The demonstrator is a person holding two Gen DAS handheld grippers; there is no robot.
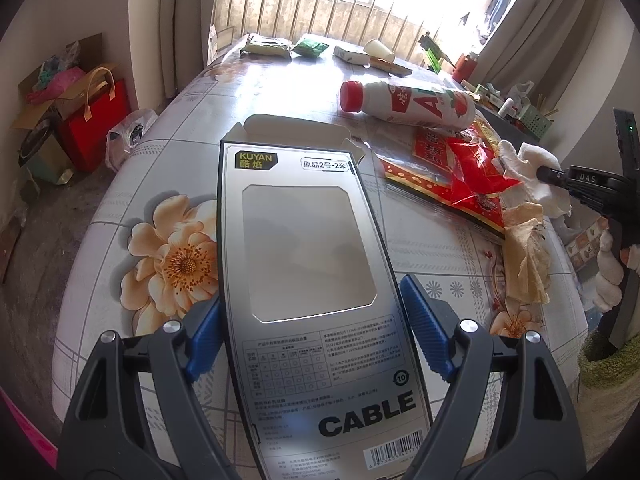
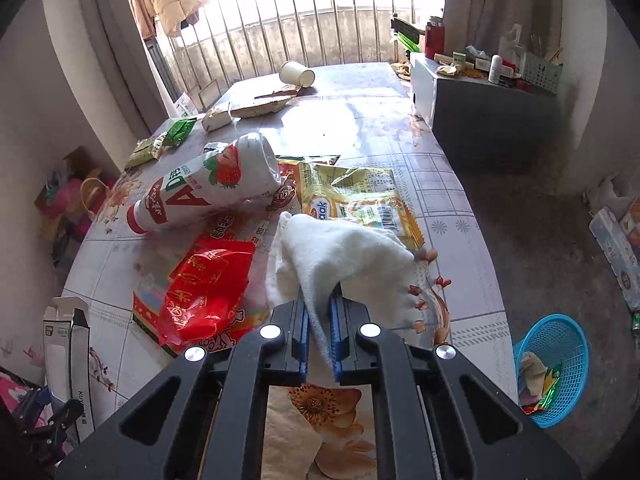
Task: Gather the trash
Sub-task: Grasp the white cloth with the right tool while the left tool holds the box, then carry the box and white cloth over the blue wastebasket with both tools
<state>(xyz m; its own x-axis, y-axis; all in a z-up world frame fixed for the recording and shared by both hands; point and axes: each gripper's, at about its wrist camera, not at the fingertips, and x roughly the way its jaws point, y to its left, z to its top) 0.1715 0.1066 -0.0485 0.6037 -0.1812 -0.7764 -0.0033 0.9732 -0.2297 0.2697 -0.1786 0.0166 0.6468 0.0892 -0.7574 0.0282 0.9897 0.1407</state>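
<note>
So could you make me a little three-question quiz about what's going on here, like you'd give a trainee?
1. True or false: the left gripper grips the cable box by its sides.
2. What does the right gripper hold? A) white tissue B) paper cup C) milk bottle
3. Fill in: trash already lies in the blue ____ on the floor.

Key
1. True; its blue fingers press both sides.
2. A.
3. Basket.
</note>
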